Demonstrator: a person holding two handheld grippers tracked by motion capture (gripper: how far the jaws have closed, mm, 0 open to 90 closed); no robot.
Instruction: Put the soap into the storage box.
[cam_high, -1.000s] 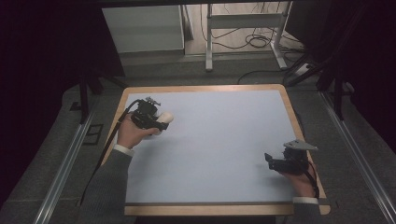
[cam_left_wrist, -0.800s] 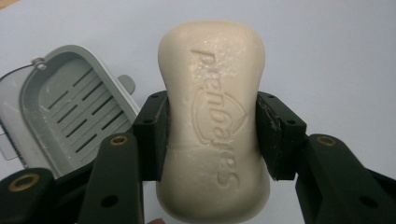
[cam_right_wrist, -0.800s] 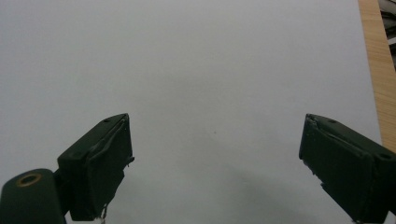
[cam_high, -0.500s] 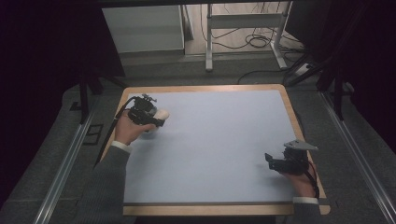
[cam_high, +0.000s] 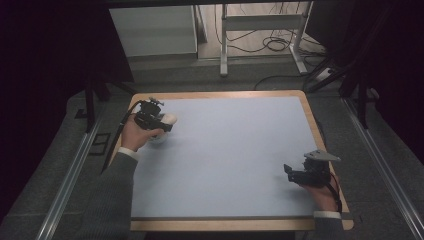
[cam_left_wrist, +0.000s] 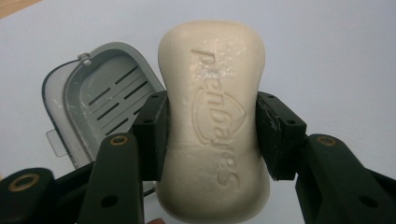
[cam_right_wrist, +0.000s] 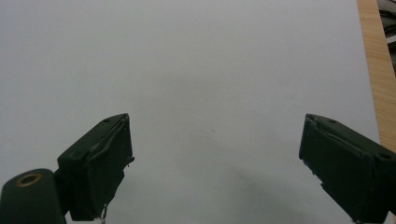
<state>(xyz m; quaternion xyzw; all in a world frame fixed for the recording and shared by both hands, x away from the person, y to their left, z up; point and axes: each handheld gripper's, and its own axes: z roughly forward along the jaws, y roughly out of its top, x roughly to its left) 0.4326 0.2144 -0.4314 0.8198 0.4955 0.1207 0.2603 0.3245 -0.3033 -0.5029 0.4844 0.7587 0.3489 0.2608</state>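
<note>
The left gripper (cam_left_wrist: 212, 135) is clamped on a cream bar of soap (cam_left_wrist: 212, 121), its two black pads pressing the bar's long sides near the middle, so the bar stands lengthwise between the jaws with its rounded end reaching out past the fingertips. Raised lettering runs along the bar's upper face. In the left gripper view, a grey soap dish (cam_left_wrist: 100, 105) with slotted drain openings lies on the worktop (cam_left_wrist: 327, 56) beyond and to the left of the bar, partly hidden behind the left jaw; the soap is above and beside it, not in it. In the high view the left gripper (cam_high: 159, 121) sits near the far left corner of the worktop (cam_high: 235, 150), with the pale bar of soap (cam_high: 169, 119) showing at its tip, pointing toward the middle of the blue-grey surface. The right gripper (cam_high: 295, 175) is held well apart from it, near the right front corner. In the right gripper view its jaws stand wide apart with nothing between them, the right gripper (cam_right_wrist: 215, 154) looking down on bare surface with the wooden edge (cam_right_wrist: 376, 70) at the right.
</note>
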